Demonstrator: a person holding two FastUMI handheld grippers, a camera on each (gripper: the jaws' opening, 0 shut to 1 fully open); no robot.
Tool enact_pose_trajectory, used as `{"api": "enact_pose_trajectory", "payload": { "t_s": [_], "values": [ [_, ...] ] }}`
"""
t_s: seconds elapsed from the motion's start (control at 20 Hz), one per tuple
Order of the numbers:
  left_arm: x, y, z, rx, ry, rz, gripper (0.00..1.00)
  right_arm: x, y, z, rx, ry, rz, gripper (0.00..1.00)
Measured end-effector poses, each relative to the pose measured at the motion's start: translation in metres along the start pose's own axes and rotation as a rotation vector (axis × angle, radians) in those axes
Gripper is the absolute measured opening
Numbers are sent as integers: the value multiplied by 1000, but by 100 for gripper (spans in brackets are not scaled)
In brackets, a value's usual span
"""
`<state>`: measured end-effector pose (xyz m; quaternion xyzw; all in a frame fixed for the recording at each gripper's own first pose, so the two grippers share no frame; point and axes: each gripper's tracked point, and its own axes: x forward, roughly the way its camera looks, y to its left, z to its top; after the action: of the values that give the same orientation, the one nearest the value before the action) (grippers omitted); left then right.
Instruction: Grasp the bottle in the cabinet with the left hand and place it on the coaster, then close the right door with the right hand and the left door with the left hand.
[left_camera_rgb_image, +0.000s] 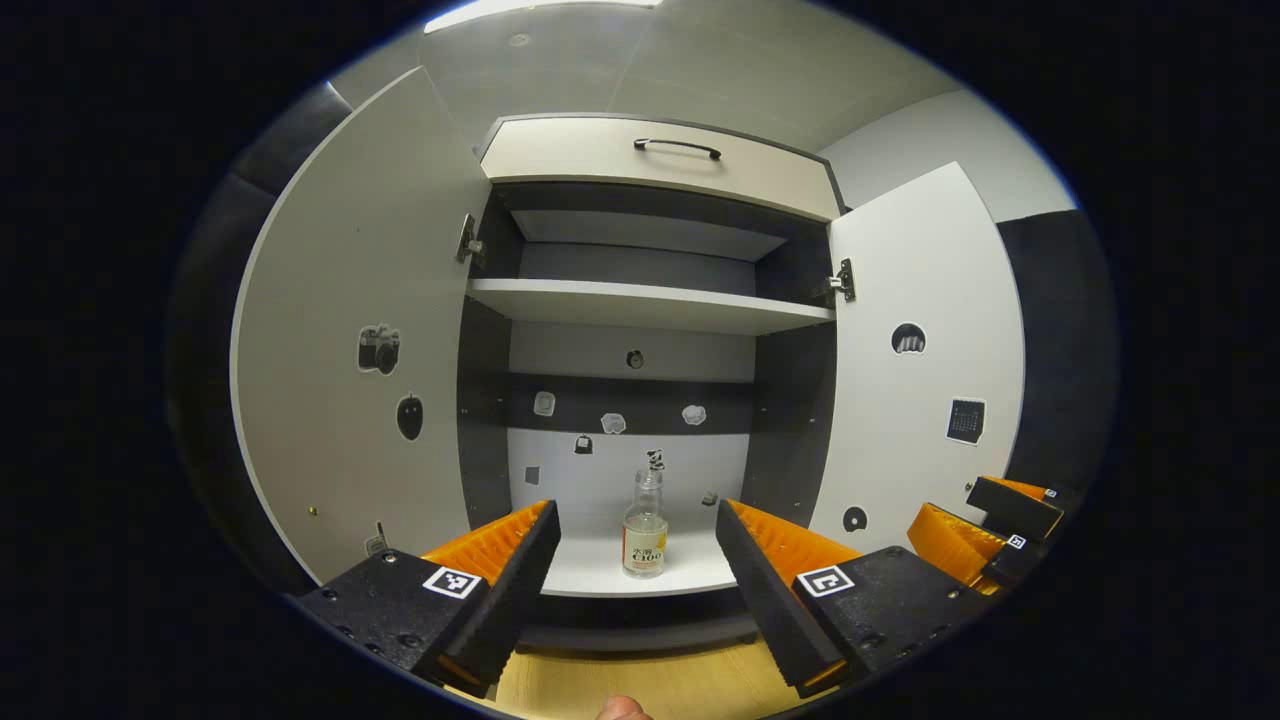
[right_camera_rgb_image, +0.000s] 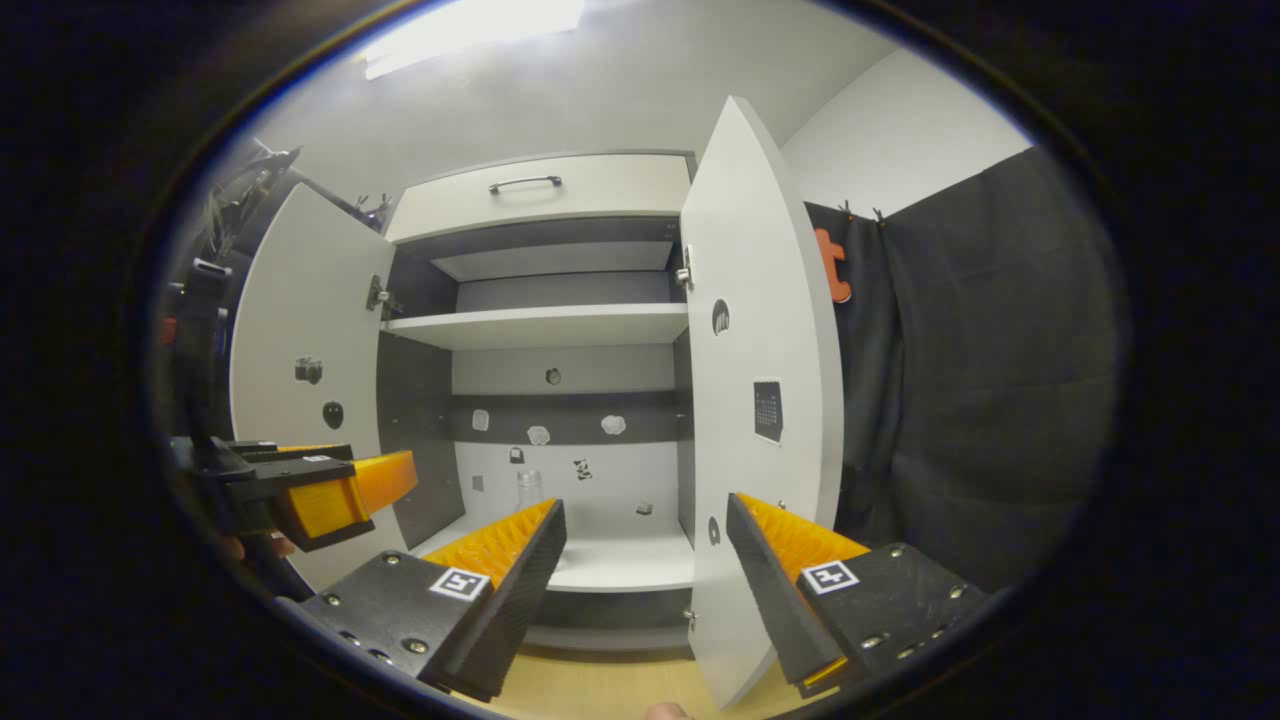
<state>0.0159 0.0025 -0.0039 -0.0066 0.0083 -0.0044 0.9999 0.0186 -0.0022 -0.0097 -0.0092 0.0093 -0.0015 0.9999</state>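
Clear glass bottle (left_camera_rgb_image: 645, 525) (cylindrical, narrow neck) upright in smooth cabinet (left_camera_rgb_image: 650, 305); left gripper (left_camera_rgb_image: 635, 545) open.

Left gripper (left_camera_rgb_image: 635, 560), jaws apart, faces bottle (left_camera_rgb_image: 645, 525) in open cabinet (left_camera_rgb_image: 650, 305).

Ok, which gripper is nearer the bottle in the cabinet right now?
Left, most likely. The left gripper is open and lined up on the bottle, framing it between its fingers. The right gripper, also open, faces the right door, off to the bottle's right.
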Motion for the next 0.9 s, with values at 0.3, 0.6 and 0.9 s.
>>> {"api": "enact_pose_trajectory", "payload": {
  "t_s": [0.3,0.6,0.9],
  "values": [
    [3,-1,0,2,2,3,99,4,-1,0,-6,-1,5,94],
    [5,0,-2,5,5,7,99,8,-3,2,-5,2,7,98],
    [4,-1,-1,9,5,8,99,7,-4,4,-7,3,6,94]
  ]
}}
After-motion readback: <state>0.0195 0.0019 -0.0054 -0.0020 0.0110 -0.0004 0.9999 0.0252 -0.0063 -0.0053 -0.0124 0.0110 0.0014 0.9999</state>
